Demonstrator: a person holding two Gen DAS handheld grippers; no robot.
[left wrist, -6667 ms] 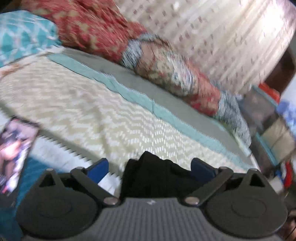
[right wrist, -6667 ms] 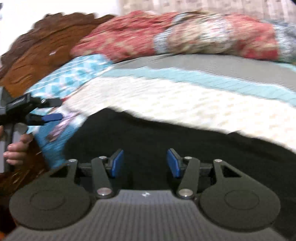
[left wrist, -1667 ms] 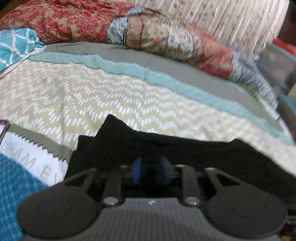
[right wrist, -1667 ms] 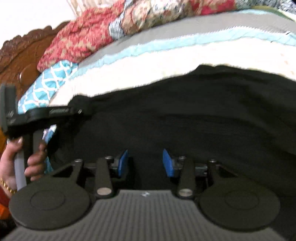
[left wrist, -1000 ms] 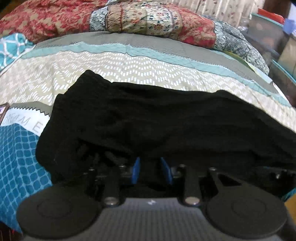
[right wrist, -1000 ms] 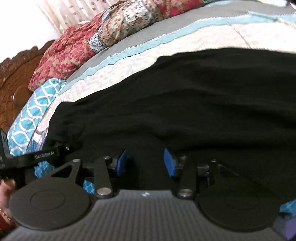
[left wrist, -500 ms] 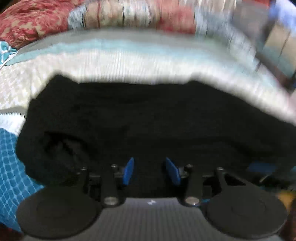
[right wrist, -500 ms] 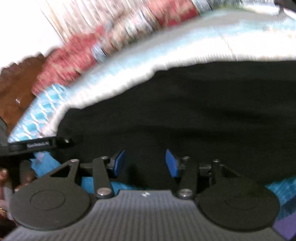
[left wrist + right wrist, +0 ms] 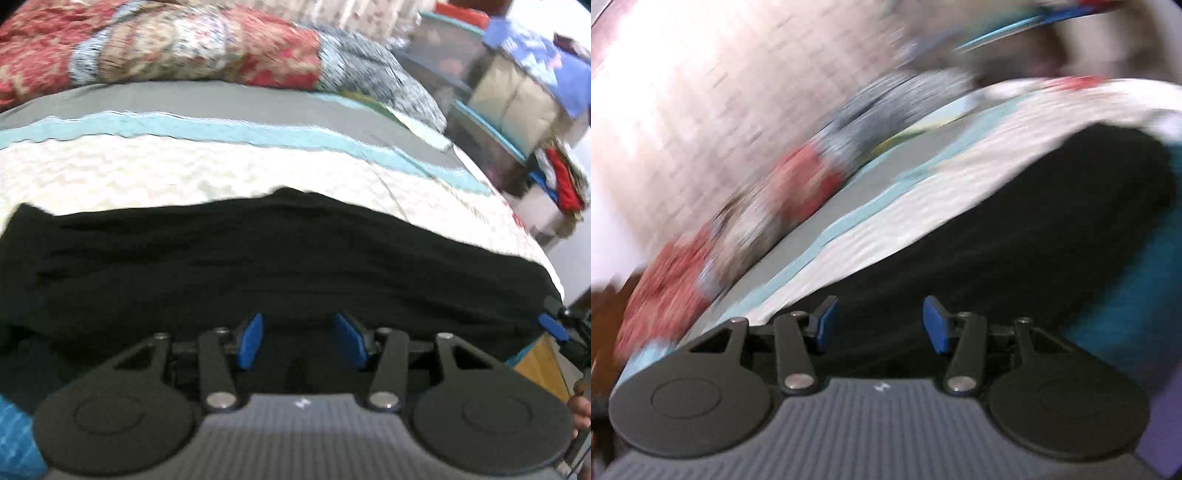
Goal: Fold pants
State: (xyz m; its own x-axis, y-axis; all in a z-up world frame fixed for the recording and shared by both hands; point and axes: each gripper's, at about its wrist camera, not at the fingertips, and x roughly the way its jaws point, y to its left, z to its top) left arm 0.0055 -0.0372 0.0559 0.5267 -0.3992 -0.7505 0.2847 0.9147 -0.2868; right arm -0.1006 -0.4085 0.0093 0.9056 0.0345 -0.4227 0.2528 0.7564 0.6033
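Left hand-held gripper (image 9: pixel 303 341) has let go, jaws opening, nothing between; pants (image 9: pixel 258 258) now flat on bed (image 9: pixel 184 173); right hand-held gripper (image 9: pixel 877 325) open, empty; next fold due.

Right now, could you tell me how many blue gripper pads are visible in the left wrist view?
3: two pads on the left gripper above the black pants; one on the right gripper at the right edge; its other pad is hidden.

right gripper (image 9: pixel 881 325): blue pads apart, nothing between | black pants (image 9: pixel 1015 236): spread on bedspread (image 9: pixel 894 218) below | patterned quilt (image 9: pixel 798 184) beyond | view blurred, tilted
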